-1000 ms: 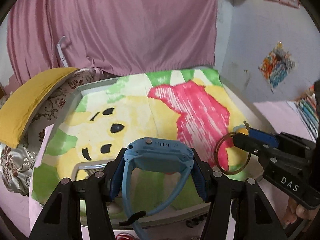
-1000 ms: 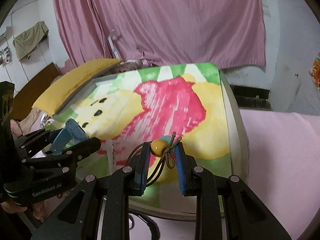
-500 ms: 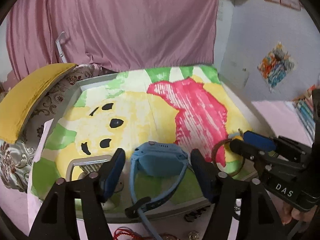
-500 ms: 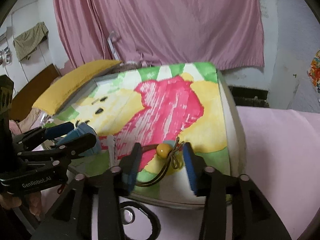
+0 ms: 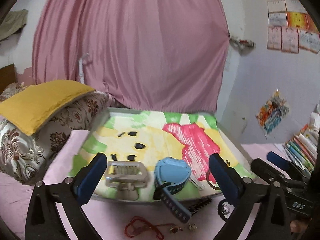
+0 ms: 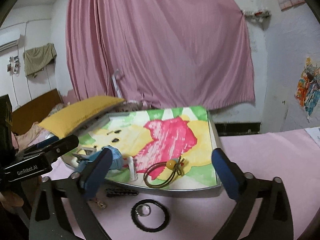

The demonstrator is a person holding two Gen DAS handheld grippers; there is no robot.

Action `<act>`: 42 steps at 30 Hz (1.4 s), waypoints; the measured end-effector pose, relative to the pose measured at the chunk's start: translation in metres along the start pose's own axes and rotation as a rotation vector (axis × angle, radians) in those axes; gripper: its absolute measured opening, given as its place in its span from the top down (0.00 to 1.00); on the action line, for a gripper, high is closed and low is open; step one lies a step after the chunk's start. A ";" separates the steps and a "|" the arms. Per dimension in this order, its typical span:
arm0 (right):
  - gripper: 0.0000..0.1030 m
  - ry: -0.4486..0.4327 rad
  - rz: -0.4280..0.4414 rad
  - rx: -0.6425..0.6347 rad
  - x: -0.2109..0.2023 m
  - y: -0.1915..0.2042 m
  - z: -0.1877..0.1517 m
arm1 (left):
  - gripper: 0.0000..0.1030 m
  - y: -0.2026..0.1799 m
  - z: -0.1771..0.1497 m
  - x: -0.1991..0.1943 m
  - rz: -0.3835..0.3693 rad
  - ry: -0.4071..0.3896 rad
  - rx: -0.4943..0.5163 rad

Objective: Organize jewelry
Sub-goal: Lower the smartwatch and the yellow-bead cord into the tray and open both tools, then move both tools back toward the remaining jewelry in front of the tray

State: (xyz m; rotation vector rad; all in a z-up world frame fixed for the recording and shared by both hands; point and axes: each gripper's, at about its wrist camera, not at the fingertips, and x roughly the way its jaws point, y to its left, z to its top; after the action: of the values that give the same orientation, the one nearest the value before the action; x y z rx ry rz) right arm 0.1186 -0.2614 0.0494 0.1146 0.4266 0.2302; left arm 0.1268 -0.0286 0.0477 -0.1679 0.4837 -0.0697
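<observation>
So both the left gripper (image 5: pixel 158 170) and right gripper (image 6: pixel 162 166) gape wide and empty, with the blue watch (image 5: pixel 173 173) and beaded cord bracelet (image 6: pixel 166 172) lying in the tray (image 6: pixel 217 144), while the red string (image 5: pixel 140 227), ring (image 6: pixel 143 210) and black band (image 6: pixel 150 215) at six o'clock outside it wait.

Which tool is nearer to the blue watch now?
Left. The left tool is open right around the blue watch; the right tool is open farther right, by the beaded cord.

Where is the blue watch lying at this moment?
In the left wrist view the blue watch lies on the tray near its front edge, between the silver buckle on its left and the cord bracelet on its right.
</observation>
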 end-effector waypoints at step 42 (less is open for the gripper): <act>0.51 0.322 0.126 -0.157 0.003 0.024 -0.045 | 0.12 0.024 -0.061 -0.030 -0.035 0.232 0.099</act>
State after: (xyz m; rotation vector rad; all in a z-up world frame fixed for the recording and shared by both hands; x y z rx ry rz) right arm 0.0974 -0.2350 0.0109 -0.0516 0.7201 0.4078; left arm 0.0719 -0.0102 0.0037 -0.0711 0.7070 -0.1479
